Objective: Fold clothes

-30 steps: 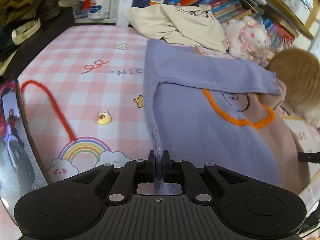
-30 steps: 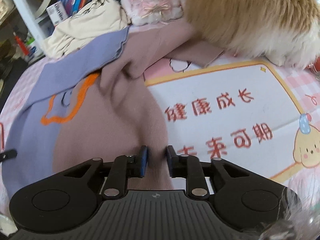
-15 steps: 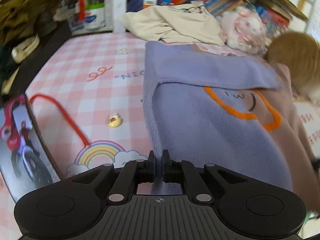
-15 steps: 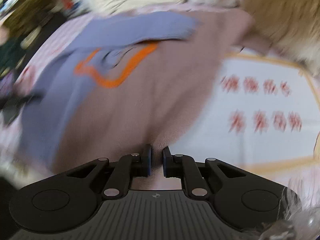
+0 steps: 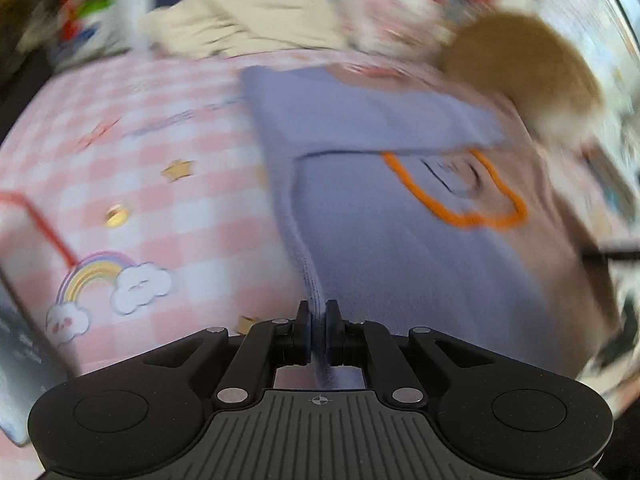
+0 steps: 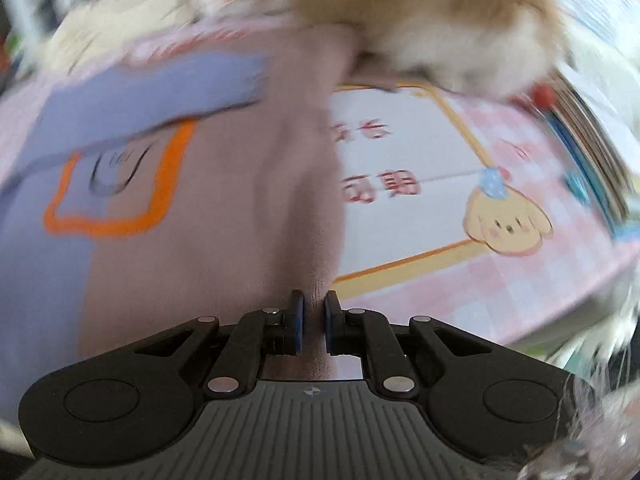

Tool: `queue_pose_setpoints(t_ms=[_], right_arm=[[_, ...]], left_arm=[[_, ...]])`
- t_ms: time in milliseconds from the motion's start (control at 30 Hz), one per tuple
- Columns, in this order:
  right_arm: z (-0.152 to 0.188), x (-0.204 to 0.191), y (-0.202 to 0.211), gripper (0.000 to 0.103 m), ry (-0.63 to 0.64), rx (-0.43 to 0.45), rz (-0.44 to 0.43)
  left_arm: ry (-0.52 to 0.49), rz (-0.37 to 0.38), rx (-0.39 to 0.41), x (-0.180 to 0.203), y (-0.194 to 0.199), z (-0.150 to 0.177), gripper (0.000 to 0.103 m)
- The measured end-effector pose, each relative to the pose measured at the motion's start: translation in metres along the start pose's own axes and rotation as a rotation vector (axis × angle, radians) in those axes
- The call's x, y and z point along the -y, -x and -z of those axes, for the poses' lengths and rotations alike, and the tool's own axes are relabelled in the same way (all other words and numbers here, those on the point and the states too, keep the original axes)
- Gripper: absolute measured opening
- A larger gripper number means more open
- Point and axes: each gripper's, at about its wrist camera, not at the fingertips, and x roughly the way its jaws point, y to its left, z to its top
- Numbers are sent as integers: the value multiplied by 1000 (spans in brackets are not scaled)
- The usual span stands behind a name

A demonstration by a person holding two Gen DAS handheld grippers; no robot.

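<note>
A pink checked cloth (image 5: 192, 184) printed with stars covers the surface across the left half of the left wrist view; in the right wrist view its right half shows a white panel (image 6: 404, 216) with a gold border, red characters and a cartoon puppy face (image 6: 508, 224). Both views are smeared with blur.

The sweater (image 5: 400, 248), lilac on one side and dusty pink-brown on the other, lies spread over the middle of the cloth, filling the centre and right of the left wrist view and the left half of the right wrist view (image 6: 248, 200). A lilac sleeve (image 5: 360, 120) is folded across its upper part, above an orange outline design (image 5: 464, 216).

A tan and white furry mass (image 6: 432, 24), possibly an animal or a plush toy, sits at the top of the right wrist view, touching the sweater's far edge. A cream garment (image 5: 256, 28) is heaped at the top centre of the left wrist view.

At the bottom centre of the left wrist view, the left gripper (image 5: 318, 328) pinches the sweater's ribbed lilac edge between its pressed-together fingers. At the bottom centre of the right wrist view, the right gripper (image 6: 314, 320) clamps the pink-brown hem, fabric filling the narrow gap.

A rainbow with clouds (image 5: 104, 284) is printed at lower left of the left wrist view, beside a red cord (image 5: 44, 224). A small yellow object (image 5: 117, 216) lies on the cloth above them.
</note>
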Motion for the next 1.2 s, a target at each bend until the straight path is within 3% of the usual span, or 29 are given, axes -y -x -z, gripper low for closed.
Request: queue_pose_setpoints(t_ms=[67, 167, 233, 400, 600, 700, 900, 1000, 1200], right_arm=[[2, -9, 2, 10, 96, -15, -6], [3, -5, 3, 10, 49, -31, -43], [4, -6, 4, 10, 58, -48, -84], [11, -16, 7, 10, 148, -89, -160], [13, -8, 11, 10, 83, -85, -80], [18, -7, 19, 10, 87, -89, -86], [26, -14, 29, 10, 129, -67, -84], [26, -12, 30, 10, 129, -76, -80], [23, -7, 32, 10, 118, -106, -91]], left_arm=[[-7, 11, -17, -1, 2, 0, 6], [6, -31, 18, -10, 15, -4, 12], [-39, -101, 79, -9, 25, -10, 13], [-254, -62, 139, 51, -3, -38, 13], [-517, -2, 206, 126, -40, -72, 14], [-648, 29, 239, 163, -58, -89, 14], [-787, 39, 251, 228, -101, -90, 16], [-863, -7, 276, 249, -110, -78, 37], [-910, -53, 307, 266, -128, -78, 39]])
